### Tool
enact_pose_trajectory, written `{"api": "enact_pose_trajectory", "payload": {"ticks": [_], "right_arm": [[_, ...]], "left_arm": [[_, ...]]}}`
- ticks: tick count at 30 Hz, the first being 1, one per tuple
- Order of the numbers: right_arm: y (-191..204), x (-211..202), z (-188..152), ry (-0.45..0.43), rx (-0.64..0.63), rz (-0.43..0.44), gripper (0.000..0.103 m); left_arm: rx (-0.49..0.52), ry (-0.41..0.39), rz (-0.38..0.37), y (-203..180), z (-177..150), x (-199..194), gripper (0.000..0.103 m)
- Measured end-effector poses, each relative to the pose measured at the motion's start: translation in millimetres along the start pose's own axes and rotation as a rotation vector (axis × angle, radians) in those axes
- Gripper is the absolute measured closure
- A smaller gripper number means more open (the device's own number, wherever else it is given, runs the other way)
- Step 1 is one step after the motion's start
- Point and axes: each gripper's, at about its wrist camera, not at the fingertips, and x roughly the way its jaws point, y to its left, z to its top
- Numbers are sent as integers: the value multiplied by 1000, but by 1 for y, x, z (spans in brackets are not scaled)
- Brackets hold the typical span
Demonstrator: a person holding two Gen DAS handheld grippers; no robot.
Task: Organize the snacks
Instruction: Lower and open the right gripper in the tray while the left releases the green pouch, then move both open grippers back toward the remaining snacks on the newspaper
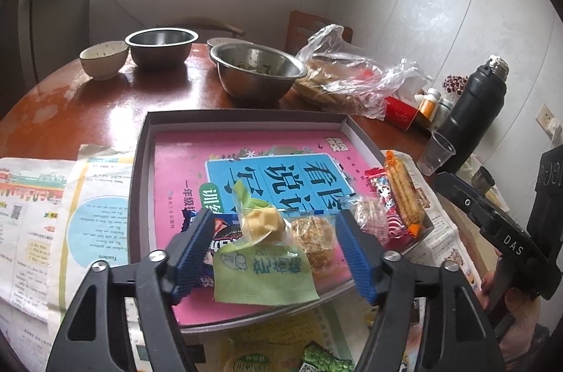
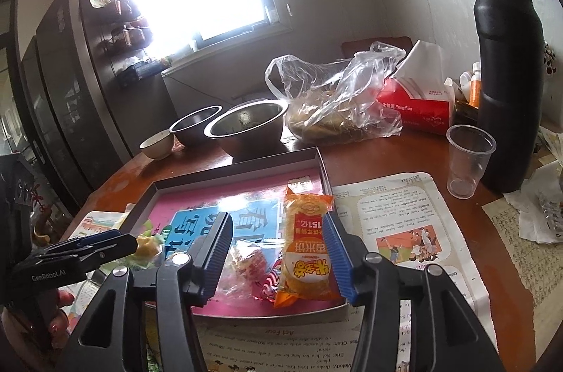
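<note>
The left gripper points forward and downward, its blue ribbed pads standing apart with nothing pressed between them. The right gripper tilts down less steeply, its jaws parted too, and its pads clamp nothing. In the left wrist view the right gripper sits at 3 o'clock, with a hand wrapped on its handle. In the right wrist view the left gripper lies at 9 o'clock, fingers curled beneath it.
</note>
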Motion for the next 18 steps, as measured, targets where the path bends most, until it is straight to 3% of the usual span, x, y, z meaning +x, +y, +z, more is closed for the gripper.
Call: {"api": "enact_pose_trajectory", "payload": {"ticks": [18], "right_arm": [[18, -36, -9, -16, -52, 45, 46]], "left_arm": [[22, -27, 25, -8, -4, -41, 28]]}}
